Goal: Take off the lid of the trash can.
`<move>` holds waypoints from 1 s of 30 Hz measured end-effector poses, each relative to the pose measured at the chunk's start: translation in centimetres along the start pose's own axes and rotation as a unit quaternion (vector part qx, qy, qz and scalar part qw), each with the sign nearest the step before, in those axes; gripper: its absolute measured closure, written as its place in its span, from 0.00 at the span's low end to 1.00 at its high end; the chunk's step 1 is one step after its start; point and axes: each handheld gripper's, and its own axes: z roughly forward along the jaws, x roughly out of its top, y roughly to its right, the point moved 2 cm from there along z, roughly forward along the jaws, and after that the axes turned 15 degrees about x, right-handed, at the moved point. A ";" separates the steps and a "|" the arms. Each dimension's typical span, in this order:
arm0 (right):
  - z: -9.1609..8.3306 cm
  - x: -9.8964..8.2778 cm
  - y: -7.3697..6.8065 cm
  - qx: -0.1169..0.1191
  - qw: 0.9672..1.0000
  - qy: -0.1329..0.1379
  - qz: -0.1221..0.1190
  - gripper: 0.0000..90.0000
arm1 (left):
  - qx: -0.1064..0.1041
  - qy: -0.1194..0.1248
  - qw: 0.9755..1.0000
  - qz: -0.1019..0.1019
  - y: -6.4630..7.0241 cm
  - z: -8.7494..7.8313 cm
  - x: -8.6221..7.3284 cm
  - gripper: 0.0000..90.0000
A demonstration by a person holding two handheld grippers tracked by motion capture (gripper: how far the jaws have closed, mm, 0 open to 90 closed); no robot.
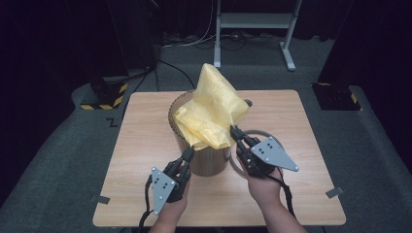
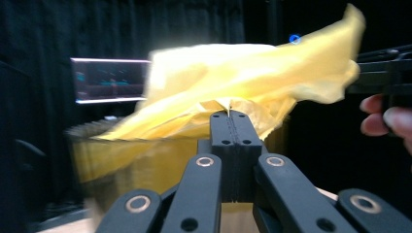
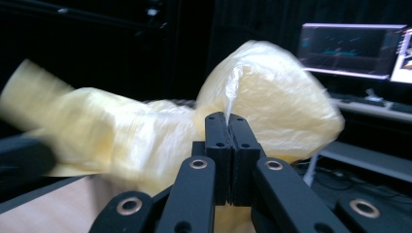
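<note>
Both pairs of jaws are pressed together on the yellow plastic bag (image 1: 212, 109): the left gripper (image 1: 188, 154) pinches its lower edge, the right gripper (image 1: 236, 132) its edge on the other side. The bag billows up just beyond and between the jaws, its bottom inside the round wooden bin (image 1: 206, 160). Bin and a loose ring (image 1: 262, 133) by the right jaws rest on the surface (image 1: 145, 145).

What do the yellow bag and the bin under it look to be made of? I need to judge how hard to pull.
Yellow bag: looks like thin plastic film, slightly translucent, with crinkled folds where both grippers pinch it. Bin: brown, with fine vertical ribs on its wall; possibly corrugated card or ribbed plastic, hard to tell. Table: pale wood-grain top, matte.
</note>
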 end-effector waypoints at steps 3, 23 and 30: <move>0.2 0.6 1.2 -0.010 1.000 0.005 0.008 0.99 | 0.023 0.011 1.000 0.004 -1.7 -0.9 0.6 1.00; -1.4 2.3 4.3 -0.047 0.999 0.019 0.012 0.73 | -0.024 -0.024 0.999 0.033 1.4 -3.0 -1.7 1.00; -3.2 2.0 -0.1 0.002 0.999 0.038 0.017 0.68 | -0.068 -0.035 0.996 0.054 4.7 -2.7 -2.5 1.00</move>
